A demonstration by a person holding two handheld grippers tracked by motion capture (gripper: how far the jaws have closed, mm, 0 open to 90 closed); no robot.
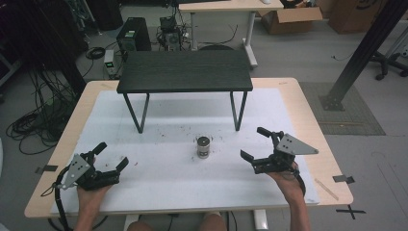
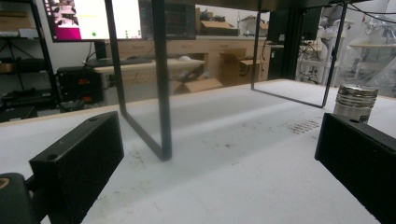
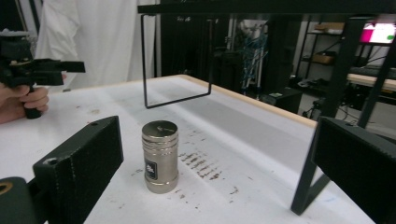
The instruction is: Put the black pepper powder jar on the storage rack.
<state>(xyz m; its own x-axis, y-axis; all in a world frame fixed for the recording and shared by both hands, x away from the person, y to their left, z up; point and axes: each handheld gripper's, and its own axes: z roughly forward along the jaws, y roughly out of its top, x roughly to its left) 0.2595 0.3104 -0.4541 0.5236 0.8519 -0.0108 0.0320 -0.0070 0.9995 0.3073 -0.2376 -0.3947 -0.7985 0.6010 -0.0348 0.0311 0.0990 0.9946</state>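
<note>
A small silver metal canister (image 1: 203,147) stands upright on the white mat (image 1: 168,187), in front of a low black table (image 1: 185,70). My left gripper (image 1: 112,155) rests near the mat's front left, open, nothing between its jaws. My right gripper (image 1: 253,142) sits to the canister's right, also open and empty. In the right gripper view the canister (image 3: 159,156) stands a short way ahead, nearer the left jaw of the gripper (image 3: 219,163). In the left gripper view the canister (image 2: 356,102) peeks above the right jaw of the gripper (image 2: 219,158).
The black table's thin legs (image 1: 140,114) stand on the mat behind the canister, one leg (image 2: 162,88) close ahead of the left gripper. Dark crumbs (image 3: 201,165) dot the mat. Off the table are cables, a computer (image 1: 133,33), cardboard boxes (image 1: 288,19) and a black post (image 1: 361,53).
</note>
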